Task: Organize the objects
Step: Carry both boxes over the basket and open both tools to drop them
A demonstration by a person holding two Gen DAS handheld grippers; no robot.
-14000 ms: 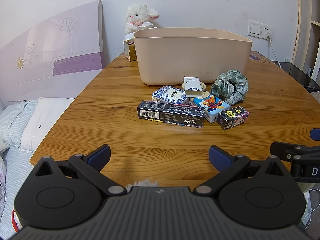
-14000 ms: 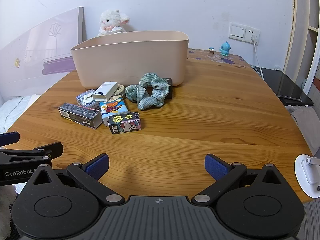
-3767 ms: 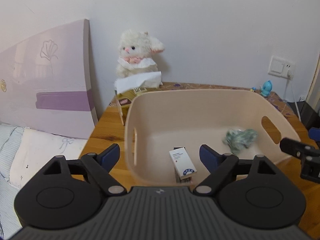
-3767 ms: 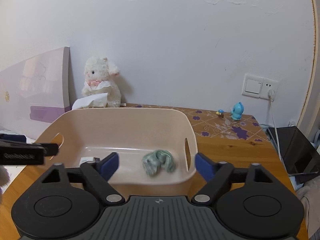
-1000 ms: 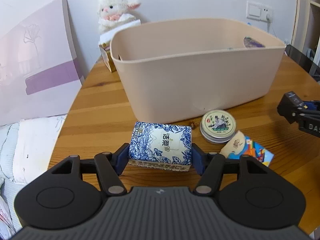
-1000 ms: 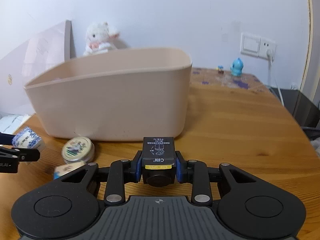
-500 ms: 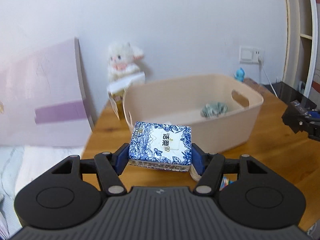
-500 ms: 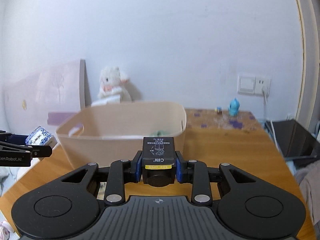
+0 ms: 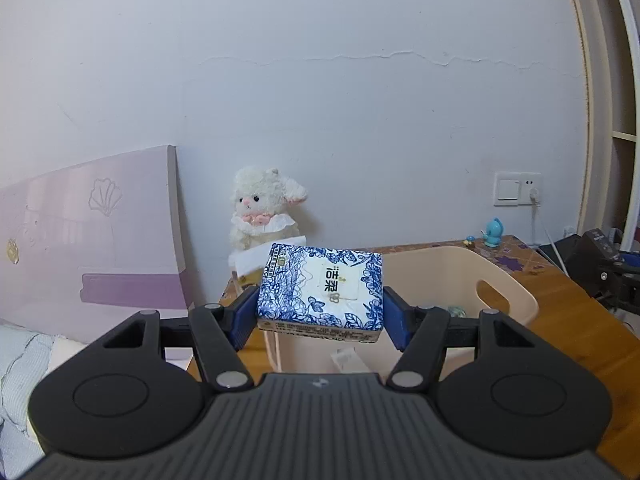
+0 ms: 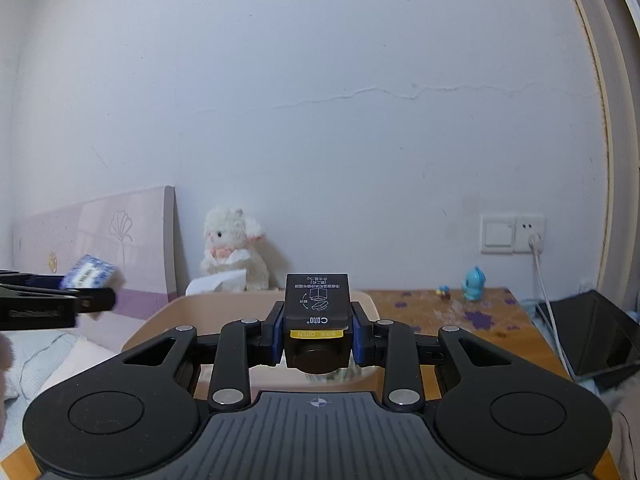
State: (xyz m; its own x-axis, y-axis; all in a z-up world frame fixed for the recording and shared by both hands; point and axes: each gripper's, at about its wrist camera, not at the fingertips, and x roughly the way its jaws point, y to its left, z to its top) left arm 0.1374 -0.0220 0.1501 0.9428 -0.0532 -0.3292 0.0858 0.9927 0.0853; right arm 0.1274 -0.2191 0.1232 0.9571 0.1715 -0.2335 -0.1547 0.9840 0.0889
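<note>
Both claws loaded above the beige bin [image 9: 506, 284]

My left gripper [image 9: 320, 312] clamps the blue-and-white tissue pack [image 9: 320, 288]; my right gripper [image 10: 318, 330] pinches the small black box [image 10: 317, 300]. If I release too high, either may bounce off the rim.

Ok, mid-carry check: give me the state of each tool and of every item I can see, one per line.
left tool: shut on the blue-and-white tissue pack, raised above the bin.
blue-and-white tissue pack: gripped by its two sides, off the table.
right tool: shut on the black box.
black box: gripped, lifted in front of the bin.
beige bin: upright, open, partly filled.
</note>
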